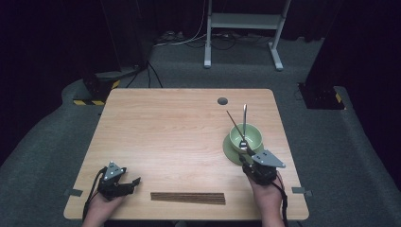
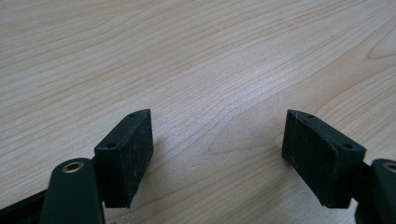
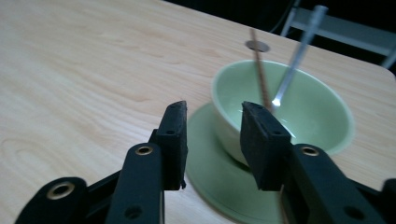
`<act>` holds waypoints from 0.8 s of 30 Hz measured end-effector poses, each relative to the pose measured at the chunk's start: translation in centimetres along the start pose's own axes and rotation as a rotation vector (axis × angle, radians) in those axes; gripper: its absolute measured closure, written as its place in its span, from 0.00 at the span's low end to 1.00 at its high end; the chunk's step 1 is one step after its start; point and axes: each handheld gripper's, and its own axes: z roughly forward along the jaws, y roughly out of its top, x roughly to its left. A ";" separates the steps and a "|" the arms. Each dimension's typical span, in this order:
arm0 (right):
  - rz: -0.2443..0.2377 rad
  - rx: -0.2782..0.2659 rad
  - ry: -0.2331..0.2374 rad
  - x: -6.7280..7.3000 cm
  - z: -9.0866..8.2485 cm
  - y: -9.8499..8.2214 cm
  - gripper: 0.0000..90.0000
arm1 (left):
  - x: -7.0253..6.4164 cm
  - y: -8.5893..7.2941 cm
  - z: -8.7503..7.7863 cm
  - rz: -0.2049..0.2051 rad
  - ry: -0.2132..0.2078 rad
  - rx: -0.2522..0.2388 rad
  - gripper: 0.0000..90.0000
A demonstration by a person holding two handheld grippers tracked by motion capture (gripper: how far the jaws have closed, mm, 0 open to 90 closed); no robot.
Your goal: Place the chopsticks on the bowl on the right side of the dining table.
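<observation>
A pale green bowl (image 1: 254, 135) stands on a matching saucer (image 1: 229, 150) at the table's right side. A metal spoon (image 1: 244, 115) and one brown chopstick (image 1: 233, 123) lean in it, handles pointing away. My right gripper (image 1: 246, 152) is at the bowl's near rim, open; in the right gripper view its jaws (image 3: 212, 109) frame the bowl (image 3: 322, 107) and saucer (image 3: 205, 163). The chopstick (image 3: 259, 65) runs down behind the right-hand jaw, not between the pads, with the spoon (image 3: 299, 56) beside it. My left gripper (image 1: 131, 178) rests open at the front left, over bare wood (image 2: 217, 116).
A flat bundle of dark brown chopsticks (image 1: 187, 197) lies along the table's front edge between the two hands. A grey cable hole (image 1: 222, 100) sits near the far edge behind the bowl. A white metal frame (image 1: 243, 21) stands on the floor beyond the table.
</observation>
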 end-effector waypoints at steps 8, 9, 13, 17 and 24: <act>-0.051 0.025 0.144 3.3 1.5 0.4 0.56 | 0.0 0.0 0.0 0.005 -0.002 0.001 0.28; -0.048 0.032 0.164 3.6 1.7 0.4 0.55 | 0.0 0.0 0.0 0.005 -0.002 0.000 0.28; -0.031 0.047 0.217 4.8 2.3 0.2 0.54 | 0.0 0.0 0.0 0.006 -0.005 0.001 0.28; -0.040 0.089 0.268 6.4 3.0 -0.2 0.51 | 0.0 0.0 0.0 0.006 -0.007 0.001 0.28; -0.037 0.123 0.313 7.5 2.1 -1.5 0.49 | 0.0 0.0 0.0 0.008 -0.006 0.001 0.28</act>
